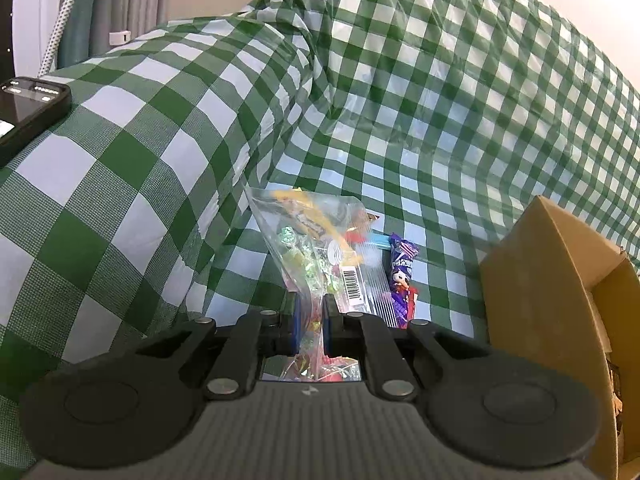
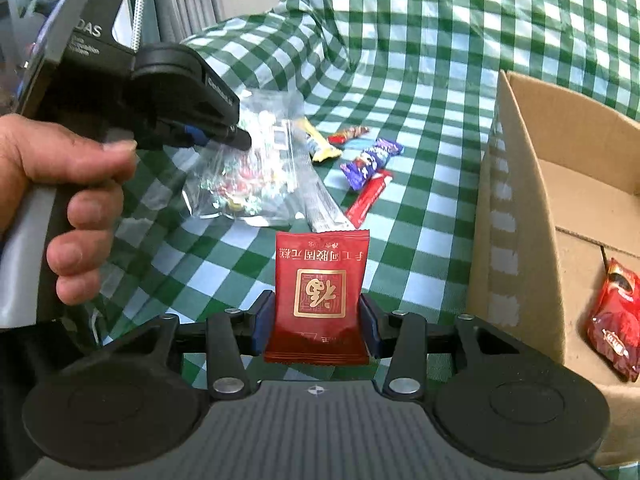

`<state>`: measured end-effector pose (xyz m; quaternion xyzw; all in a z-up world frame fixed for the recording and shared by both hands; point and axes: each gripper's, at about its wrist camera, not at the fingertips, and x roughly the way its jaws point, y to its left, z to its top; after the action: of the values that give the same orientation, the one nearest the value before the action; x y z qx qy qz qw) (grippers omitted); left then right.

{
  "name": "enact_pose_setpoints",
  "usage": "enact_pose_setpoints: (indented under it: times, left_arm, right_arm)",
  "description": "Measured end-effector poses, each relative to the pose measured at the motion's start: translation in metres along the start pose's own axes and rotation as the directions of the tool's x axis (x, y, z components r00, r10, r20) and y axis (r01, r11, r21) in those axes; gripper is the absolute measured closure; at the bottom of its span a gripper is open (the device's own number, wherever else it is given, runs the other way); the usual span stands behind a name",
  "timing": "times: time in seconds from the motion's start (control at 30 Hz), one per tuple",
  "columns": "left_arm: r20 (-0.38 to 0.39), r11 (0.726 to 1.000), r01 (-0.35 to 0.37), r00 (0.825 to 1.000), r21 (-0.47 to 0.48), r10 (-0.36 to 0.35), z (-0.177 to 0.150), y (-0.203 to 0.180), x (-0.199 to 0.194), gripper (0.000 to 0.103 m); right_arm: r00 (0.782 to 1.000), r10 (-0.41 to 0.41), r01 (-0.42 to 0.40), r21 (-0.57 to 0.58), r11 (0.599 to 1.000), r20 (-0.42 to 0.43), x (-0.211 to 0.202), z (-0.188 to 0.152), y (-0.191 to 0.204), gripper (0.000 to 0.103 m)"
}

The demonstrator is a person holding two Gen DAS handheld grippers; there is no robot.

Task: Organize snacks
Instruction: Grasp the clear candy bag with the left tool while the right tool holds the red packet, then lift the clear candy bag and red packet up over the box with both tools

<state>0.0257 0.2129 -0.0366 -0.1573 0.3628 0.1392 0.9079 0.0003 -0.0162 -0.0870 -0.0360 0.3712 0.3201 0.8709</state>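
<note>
The right gripper (image 2: 316, 320) pinches a red snack packet (image 2: 320, 300) for transfer into the cardboard box (image 2: 520, 208), while the left gripper (image 1: 311, 320) clamps the clear candy bag (image 1: 316, 256) off the worktop (image 2: 420, 220).

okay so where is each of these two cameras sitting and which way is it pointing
Left wrist: sits on the left hand-held gripper, looking along its fingers at the clear candy bag it pinches, the checked cloth and a box corner; no hand shows.
Right wrist: sits on the right hand-held gripper, facing the red packet it clamps and the open box; the left hand shows, gripping its tool.
Shared: candy bag, purple wrapper, box, cloth.
</note>
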Motion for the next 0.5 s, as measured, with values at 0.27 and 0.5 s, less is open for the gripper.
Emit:
enact_pose_setpoints:
  times: [0.27, 0.5]
  left_arm:
    - [0.011, 1.000, -0.001, 1.000, 0.011, 0.001, 0.000, 0.001, -0.004, 0.092]
    - [0.019, 1.000, -0.005, 1.000, 0.019, 0.005, -0.001, 0.000, -0.007, 0.092]
  right_arm:
    - [0.999, -0.004, 0.004, -0.014, 1.000, 0.050, -0.006, 0.002, 0.002, 0.056]
    - [0.995, -0.003, 0.006, -0.023, 1.000, 0.095, -0.013, 0.003, 0.003, 0.056]
